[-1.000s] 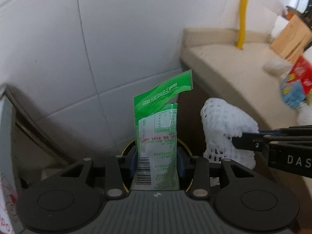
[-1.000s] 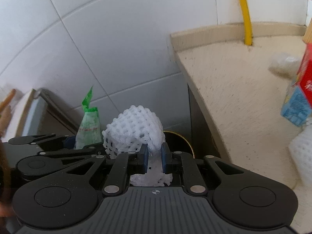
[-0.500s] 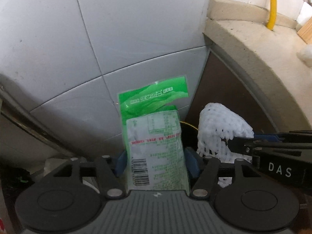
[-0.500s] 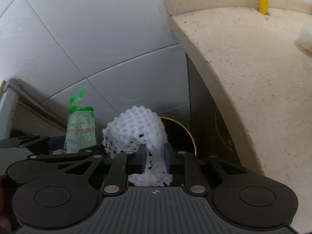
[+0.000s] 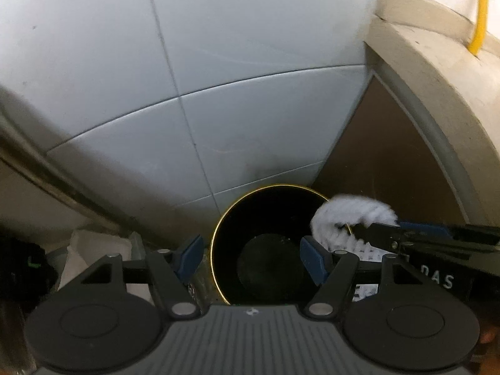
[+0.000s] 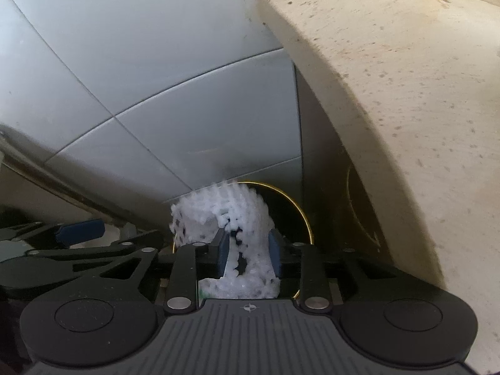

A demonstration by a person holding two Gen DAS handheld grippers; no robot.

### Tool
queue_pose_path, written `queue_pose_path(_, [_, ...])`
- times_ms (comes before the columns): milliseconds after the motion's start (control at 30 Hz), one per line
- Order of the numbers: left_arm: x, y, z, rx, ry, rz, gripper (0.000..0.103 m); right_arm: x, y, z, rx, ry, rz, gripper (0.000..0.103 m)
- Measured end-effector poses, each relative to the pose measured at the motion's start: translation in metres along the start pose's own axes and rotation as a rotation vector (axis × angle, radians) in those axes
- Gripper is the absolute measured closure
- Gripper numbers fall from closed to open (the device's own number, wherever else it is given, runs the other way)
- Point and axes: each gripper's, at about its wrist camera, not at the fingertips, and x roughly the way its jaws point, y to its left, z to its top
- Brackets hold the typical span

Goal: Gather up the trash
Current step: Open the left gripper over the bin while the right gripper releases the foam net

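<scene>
A black bin with a gold rim (image 5: 215, 250) stands on the floor against the tiled wall, and both grippers hang over it. My left gripper (image 5: 251, 257) is open above the bin's mouth, its jaws still opening, with nothing between them. The green packet is out of sight. A white foam net (image 6: 218, 209) lies blurred between the blue pads of my right gripper (image 6: 248, 247), whose jaws are opening. The net (image 5: 343, 215) hangs over the right side of the rim (image 6: 301, 215). The right gripper's fingers (image 5: 406, 234) reach in from the right.
A beige stone counter (image 6: 390, 93) overhangs on the right, with a brown cabinet side (image 5: 390, 162) under it next to the bin. White wall tiles (image 5: 250, 62) rise behind. A yellow pipe (image 5: 479, 15) stands on the counter. Something white and crumpled (image 5: 90, 250) lies left of the bin.
Both grippers have sunk toward the bin. The left jaws spread and the green packet is gone from them. The right jaws have widened around the foam net.
</scene>
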Motion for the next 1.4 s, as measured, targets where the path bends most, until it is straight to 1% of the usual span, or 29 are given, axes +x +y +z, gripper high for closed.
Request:
queue_pose_path(100, [-0.004,0.008,0.004,-0.053,-0.03,-0.024,0.04,0.017,0.003,0.002,-0.018,0.02,-0.02,0.06])
queue_pose_path(167, [-0.004,0.011,0.003,-0.075,-0.041,-0.009,0.039,0.033,0.005,0.001,-0.034,0.051,-0.027,0.06])
queue_pose_path(233, [-0.002,0.013,0.001,-0.089,-0.03,-0.005,0.039,0.046,0.008,-0.002,-0.054,0.079,-0.038,0.06])
queue_pose_path(333, [0.002,0.009,-0.001,-0.076,-0.006,-0.023,0.039,0.059,0.009,-0.005,-0.061,0.099,-0.05,0.06])
queue_pose_path(467, [-0.001,0.004,-0.002,-0.036,-0.023,-0.003,0.039,0.065,0.003,-0.01,-0.055,0.113,-0.059,0.06])
queue_pose_path(533, [-0.001,0.005,-0.002,-0.036,-0.019,-0.01,0.039,0.063,0.002,-0.014,-0.053,0.122,-0.061,0.059])
queue_pose_path(667, [-0.007,0.003,-0.004,-0.012,-0.022,-0.022,0.039,0.05,0.005,-0.017,-0.051,0.105,-0.044,0.059])
queue_pose_path(833, [-0.028,-0.003,-0.004,0.014,-0.074,-0.029,0.039,0.016,0.005,-0.023,-0.032,0.062,-0.009,0.059])
queue_pose_path(933, [-0.039,-0.008,-0.002,0.038,-0.099,-0.031,0.039,-0.009,0.005,-0.025,-0.027,0.015,0.008,0.058])
queue_pose_path(1100, [-0.054,-0.018,-0.003,0.068,-0.138,-0.037,0.038,-0.041,0.008,-0.026,-0.041,-0.054,0.001,0.056])
queue_pose_path(1400, [-0.069,-0.031,-0.004,0.093,-0.164,-0.046,0.039,-0.068,0.002,-0.026,-0.025,-0.111,-0.013,0.056])
